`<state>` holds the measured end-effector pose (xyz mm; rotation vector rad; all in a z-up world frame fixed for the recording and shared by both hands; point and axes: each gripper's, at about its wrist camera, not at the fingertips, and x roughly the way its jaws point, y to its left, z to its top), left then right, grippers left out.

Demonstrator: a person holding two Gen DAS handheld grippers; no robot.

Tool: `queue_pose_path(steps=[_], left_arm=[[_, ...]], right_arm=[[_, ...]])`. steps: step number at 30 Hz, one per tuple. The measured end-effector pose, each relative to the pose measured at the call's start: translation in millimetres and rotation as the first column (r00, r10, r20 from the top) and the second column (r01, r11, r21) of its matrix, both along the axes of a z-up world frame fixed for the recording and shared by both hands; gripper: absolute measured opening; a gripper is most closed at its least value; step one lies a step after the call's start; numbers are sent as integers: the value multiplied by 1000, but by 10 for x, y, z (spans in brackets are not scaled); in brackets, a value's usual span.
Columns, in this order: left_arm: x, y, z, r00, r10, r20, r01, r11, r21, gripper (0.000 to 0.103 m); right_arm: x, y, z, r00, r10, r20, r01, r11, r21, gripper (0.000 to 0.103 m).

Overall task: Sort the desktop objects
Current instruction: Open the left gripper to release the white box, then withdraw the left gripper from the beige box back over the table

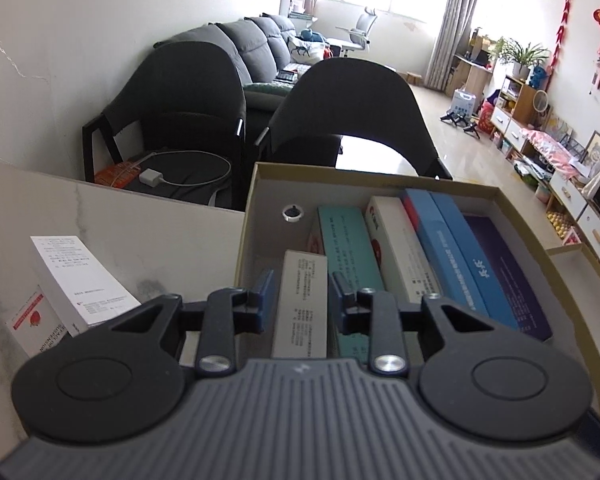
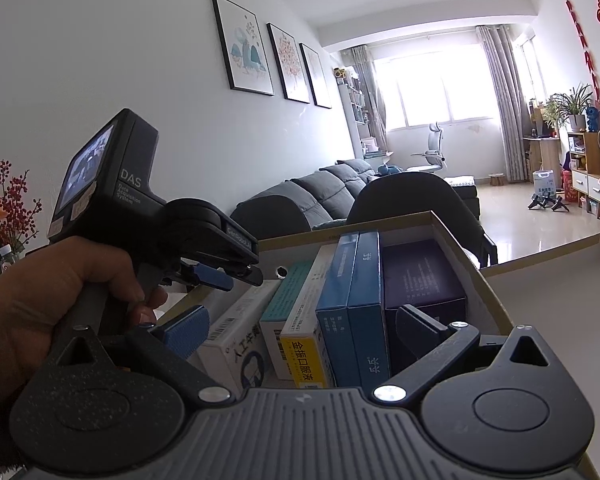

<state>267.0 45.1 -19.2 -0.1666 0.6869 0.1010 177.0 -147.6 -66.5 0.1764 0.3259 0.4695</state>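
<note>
Table (image 1: 120,216) holds a white box (image 1: 76,276) at left; beside it, left gripper (image 1: 300,300) clamps a grey-white carton (image 1: 300,304) inside the cardboard tray (image 1: 256,188) (packed with upright boxes); right gripper (image 2: 300,340) spread apart.

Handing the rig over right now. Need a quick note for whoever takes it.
Left gripper: shut on a grey box, lowered into the carton at the left end of the row.
Right gripper: open, empty, at the carton's near edge.
Done: teal box, white box, two blue boxes and purple box stand side by side in the carton.
Left: release the grey box, then fetch the white-and-red box lying on the table left of the carton.
</note>
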Motion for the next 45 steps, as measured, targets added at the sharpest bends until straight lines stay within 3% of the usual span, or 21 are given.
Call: queue_pose_path(steps=[5, 13, 18, 25, 30, 34, 45], left_arm=[[-101, 55, 77, 1000, -13, 27, 13, 1000, -24, 29], [-386, 259, 225, 996, -32, 78, 36, 998, -54, 42], [-479, 377, 202, 996, -35, 77, 42, 995, -88, 47], [-663, 518, 170, 995, -59, 78, 68, 991, -112, 60], [-861, 626, 118, 990, -115, 79, 124, 985, -120, 77], [-1023, 719, 58, 985, -151, 79, 160, 980, -119, 80], [-1521, 1056, -62, 983, -157, 97, 172, 970, -173, 90]], right_arm=[[-19, 19, 24, 1000, 9, 14, -9, 1000, -10, 100], [12, 78, 132, 998, 59, -15, -59, 998, 13, 98], [-2, 215, 239, 994, 97, -42, -99, 994, -49, 94], [31, 360, 382, 986, 124, -113, -138, 982, -127, 88], [74, 509, 441, 976, 145, -162, -174, 968, -183, 83], [159, 651, 407, 959, 168, -227, -217, 954, -209, 70], [299, 816, 372, 918, 171, -358, -267, 934, -239, 60]])
